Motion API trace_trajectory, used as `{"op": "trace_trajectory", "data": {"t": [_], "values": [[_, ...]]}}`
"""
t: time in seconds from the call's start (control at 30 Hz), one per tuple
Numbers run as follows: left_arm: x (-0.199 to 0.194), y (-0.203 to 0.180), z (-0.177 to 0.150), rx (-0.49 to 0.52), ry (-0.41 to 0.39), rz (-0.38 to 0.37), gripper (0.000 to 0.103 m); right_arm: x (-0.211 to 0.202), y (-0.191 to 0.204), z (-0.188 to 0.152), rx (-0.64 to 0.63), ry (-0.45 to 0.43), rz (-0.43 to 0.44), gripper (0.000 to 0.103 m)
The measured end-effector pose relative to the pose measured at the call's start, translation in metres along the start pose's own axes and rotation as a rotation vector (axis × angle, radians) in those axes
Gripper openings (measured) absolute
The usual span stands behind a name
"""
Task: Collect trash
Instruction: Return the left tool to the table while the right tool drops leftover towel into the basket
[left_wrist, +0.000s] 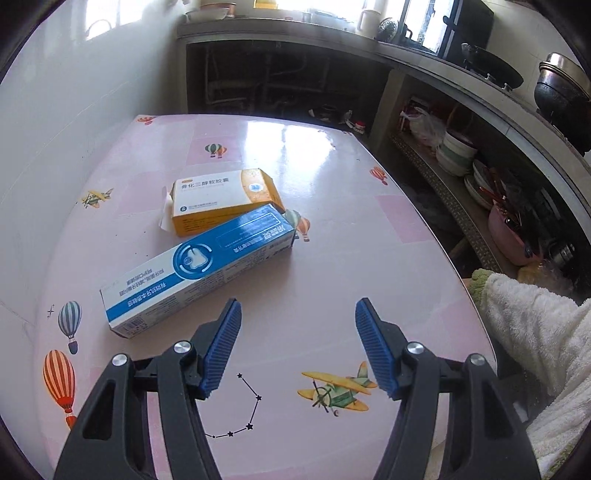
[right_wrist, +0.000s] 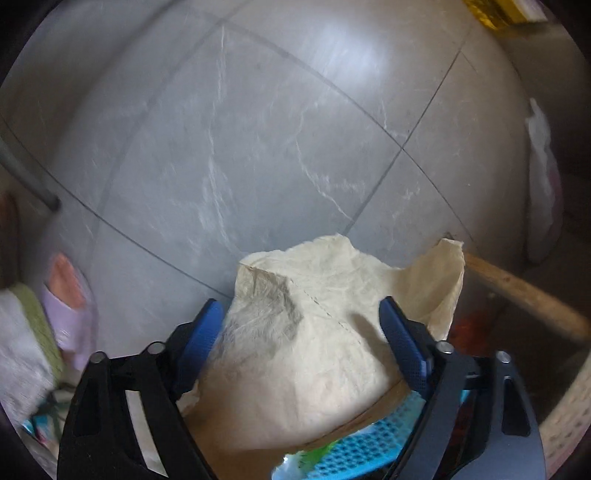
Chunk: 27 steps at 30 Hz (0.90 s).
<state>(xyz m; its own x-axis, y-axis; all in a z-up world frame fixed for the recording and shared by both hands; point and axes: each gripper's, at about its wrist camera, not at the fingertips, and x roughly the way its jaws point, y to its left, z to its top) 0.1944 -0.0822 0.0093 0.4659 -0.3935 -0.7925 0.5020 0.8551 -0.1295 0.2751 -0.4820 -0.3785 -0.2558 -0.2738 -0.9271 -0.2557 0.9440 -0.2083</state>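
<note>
The jaws of the left gripper (left_wrist: 297, 314) are standing wide apart over the pink counter (left_wrist: 332, 206), with nothing between their ribbed blue pads. At about eleven o'clock from them, just beyond the left pad, a long blue-and-white carton (left_wrist: 195, 269) is lying flat and slanting up toward one o'clock; it is a smooth, glossy, printed cardboard box. Touching its far end, farther on toward twelve o'clock, a shorter orange-and-white carton (left_wrist: 225, 201) is resting with a white flap sticking out at its left end. The counter's surface is shiny and printed with balloons and small planes. At three o'clock a fluffy white sleeve (left_wrist: 532, 332) is crossing the counter's edge.

The jaws of the right gripper (right_wrist: 297, 314) are pointing steeply down toward a grey, marble-veined tiled floor (right_wrist: 258, 129), and they are also parted widely. A crumpled, cream-coloured paper sheet (right_wrist: 325, 339) is bulging up between the two blue pads, its creased edge reaching toward twelve o'clock; whether the pads are pressing on it cannot be told. Under it, at about five o'clock, a light-blue plastic basket (right_wrist: 376, 443) with a perforated wall is showing.
</note>
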Motion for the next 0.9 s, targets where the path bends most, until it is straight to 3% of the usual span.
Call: {"op": "trace_trajectory", "data": {"t": [0.07,0.13,0.17,0.33,0.5,0.63,0.8,0.9], "values": [[0.000,0.003,0.000,-0.015,-0.001,0.000,0.062,-0.001,-0.002,-0.002,-0.004,0.015,-0.007,0.048],[-0.001,0.004,-0.001,-0.024,-0.005,-0.007,0.062,-0.008,-0.011,-0.007,0.042,-0.001,0.044,0.015],[-0.002,0.003,-0.001,-0.024,-0.009,-0.011,0.062,-0.013,-0.016,-0.012,0.079,-0.022,0.077,0.006],[-0.007,-0.002,-0.006,-0.016,-0.026,-0.034,0.062,-0.043,-0.040,-0.046,0.232,-0.188,0.164,0.001],[-0.011,-0.004,-0.006,-0.019,-0.037,-0.044,0.062,-0.083,-0.050,-0.104,0.413,-0.413,0.221,0.001],[-0.014,-0.005,-0.008,-0.016,-0.047,-0.042,0.062,-0.109,-0.049,-0.164,0.545,-0.564,0.143,0.001],[-0.011,-0.007,-0.010,-0.018,-0.040,-0.053,0.062,-0.093,-0.034,-0.222,0.679,-0.575,0.064,0.001],[-0.009,-0.009,-0.009,-0.016,-0.038,-0.059,0.062,-0.057,-0.033,-0.237,0.750,-0.518,0.107,0.002]]}}
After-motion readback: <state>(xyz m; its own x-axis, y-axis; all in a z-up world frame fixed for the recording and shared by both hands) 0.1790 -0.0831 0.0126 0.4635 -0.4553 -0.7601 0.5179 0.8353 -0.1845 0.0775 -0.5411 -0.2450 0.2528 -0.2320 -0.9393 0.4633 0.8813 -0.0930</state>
